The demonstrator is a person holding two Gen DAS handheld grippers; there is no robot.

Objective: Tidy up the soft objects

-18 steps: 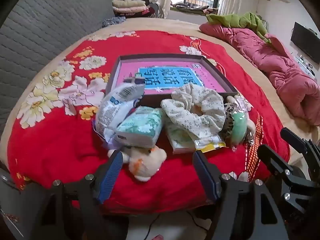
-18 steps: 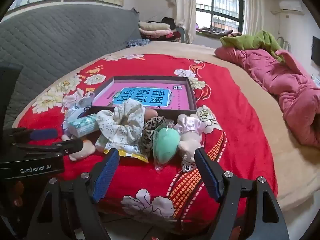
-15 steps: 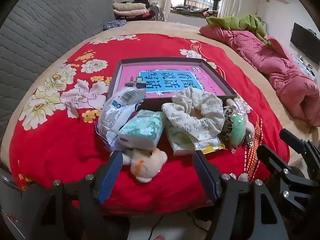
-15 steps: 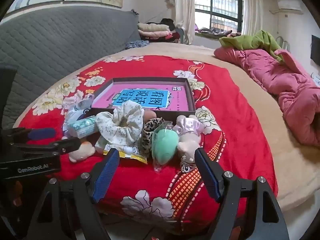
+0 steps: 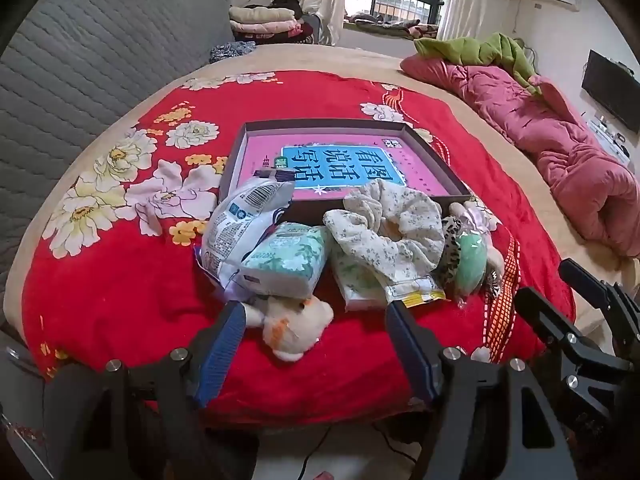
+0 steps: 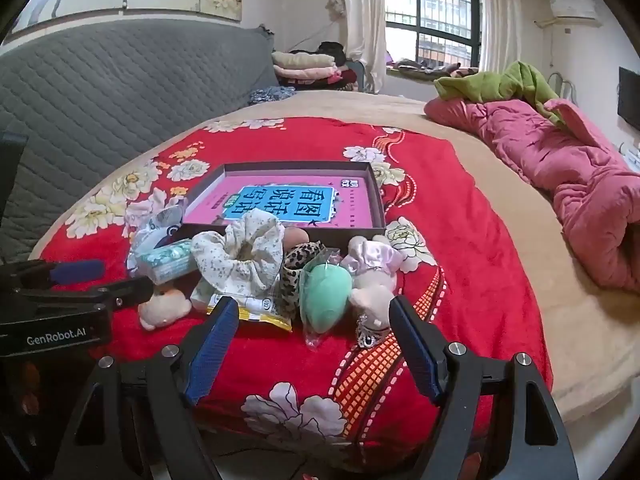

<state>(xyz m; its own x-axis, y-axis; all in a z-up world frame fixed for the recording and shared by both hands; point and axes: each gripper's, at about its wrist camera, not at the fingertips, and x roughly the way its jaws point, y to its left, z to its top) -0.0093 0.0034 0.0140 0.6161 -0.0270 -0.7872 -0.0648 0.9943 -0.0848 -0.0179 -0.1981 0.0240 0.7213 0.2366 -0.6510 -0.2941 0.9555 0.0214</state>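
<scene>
Both tools wide and empty: left gripper [image 5: 312, 332] with the plush toy [image 5: 294, 330] just ahead between its fingers, right gripper [image 6: 310, 330] facing the green sponge [image 6: 325, 296]; box [image 5: 436, 164] lies beyond the pile. Best approach: straddle one item, close gently

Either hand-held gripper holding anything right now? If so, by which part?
Nothing is held. The left hand-held gripper stands open just short of the small cream plush toy; the right hand-held gripper stands open before the mint-green sponge in clear wrap.
</scene>
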